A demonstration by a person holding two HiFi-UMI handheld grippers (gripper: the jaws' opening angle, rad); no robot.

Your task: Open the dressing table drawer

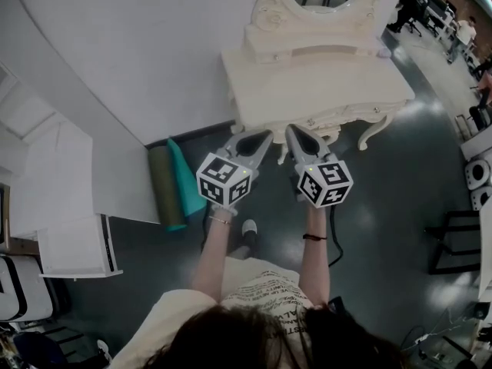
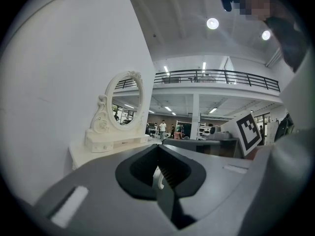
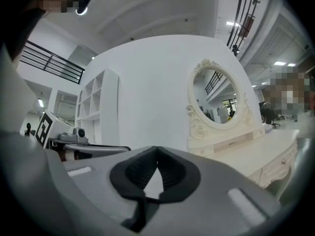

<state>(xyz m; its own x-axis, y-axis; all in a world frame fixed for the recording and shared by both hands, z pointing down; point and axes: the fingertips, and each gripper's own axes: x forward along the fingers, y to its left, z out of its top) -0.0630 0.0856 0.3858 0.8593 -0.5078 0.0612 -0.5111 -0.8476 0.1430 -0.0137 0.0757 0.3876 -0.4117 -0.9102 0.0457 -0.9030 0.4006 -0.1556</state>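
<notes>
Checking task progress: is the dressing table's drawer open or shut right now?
Shut: in the right gripper view the drawer sits flush with the dressing table; the head view shows nothing jutting past its front edge.

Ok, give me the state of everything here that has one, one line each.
left gripper: shut, nothing between the jaws.
right gripper: shut, empty.
drawer: looks shut, no gripper on it.
mirror: upright at the back of the dressing table.
green rolls: rolled up, beside the wall.
</notes>
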